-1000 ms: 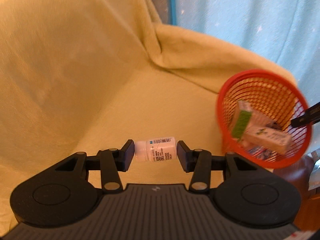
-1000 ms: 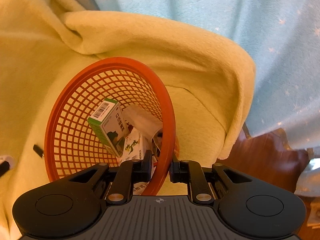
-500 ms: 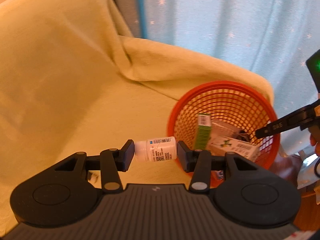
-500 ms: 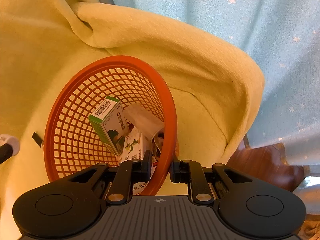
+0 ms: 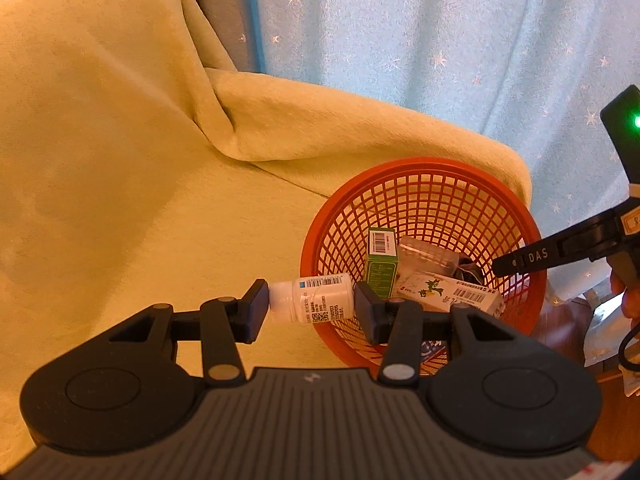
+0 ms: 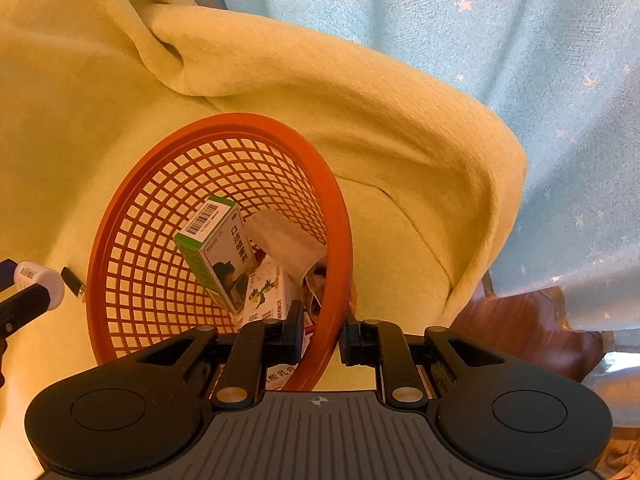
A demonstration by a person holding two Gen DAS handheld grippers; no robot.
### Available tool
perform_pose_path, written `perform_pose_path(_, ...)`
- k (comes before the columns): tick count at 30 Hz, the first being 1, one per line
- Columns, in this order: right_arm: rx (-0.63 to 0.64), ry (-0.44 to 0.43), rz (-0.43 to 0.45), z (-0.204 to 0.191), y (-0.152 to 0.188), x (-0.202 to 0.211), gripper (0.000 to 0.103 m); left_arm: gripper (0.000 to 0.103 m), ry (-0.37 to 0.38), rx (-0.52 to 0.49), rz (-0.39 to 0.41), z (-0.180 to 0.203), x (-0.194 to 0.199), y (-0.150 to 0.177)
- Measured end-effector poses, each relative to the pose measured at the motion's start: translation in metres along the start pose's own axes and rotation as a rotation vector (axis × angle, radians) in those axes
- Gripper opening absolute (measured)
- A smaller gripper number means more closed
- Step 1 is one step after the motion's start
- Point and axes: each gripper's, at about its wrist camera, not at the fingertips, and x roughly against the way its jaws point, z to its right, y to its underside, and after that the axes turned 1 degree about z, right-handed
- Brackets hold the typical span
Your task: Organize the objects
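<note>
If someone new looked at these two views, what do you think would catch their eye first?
Probably the orange mesh basket on the yellow blanket, tilted and clamped at its rim by the right tool, with a green medicine box and other packs inside. Next, the white pill bottle held sideways in the left tool, just beside the basket's near rim.

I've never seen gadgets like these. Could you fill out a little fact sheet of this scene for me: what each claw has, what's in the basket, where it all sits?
Setting: yellow blanket draped over a seat, starry blue curtain behind
Left gripper: shut on white pill bottle, held sideways at the basket's near edge
Right gripper: shut on orange mesh basket, clamping its rim, tilting it
Basket contents: green box, white box with green plant print, clear plastic bag
Bottle status: not yet in basket
</note>
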Motion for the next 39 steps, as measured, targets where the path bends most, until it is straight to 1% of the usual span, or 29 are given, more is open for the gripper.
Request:
perform_pose_path(9,0.001,0.000,0.001,0.000,0.000,0.000,0.014,0.042,0.004,-0.002,-0.012,0.001,-0.006,0.000)
perform_pose_path(19,0.012,0.000,-0.001,0.000,-0.001,0.000,0.014,0.042,0.015,-0.013,-0.008,0.008,-0.010,-0.005)
perform_pose_path(30,0.088,0.058,-0.006,-0.005,-0.002,-0.004,0.014,0.042,0.028,-0.018,-0.012,0.015,-0.014,-0.008)
perform_pose_path(39,0.103,0.080,-0.004,-0.007,-0.003,-0.008,0.014,0.042,0.040,-0.024,-0.022,0.020,-0.020,-0.006)
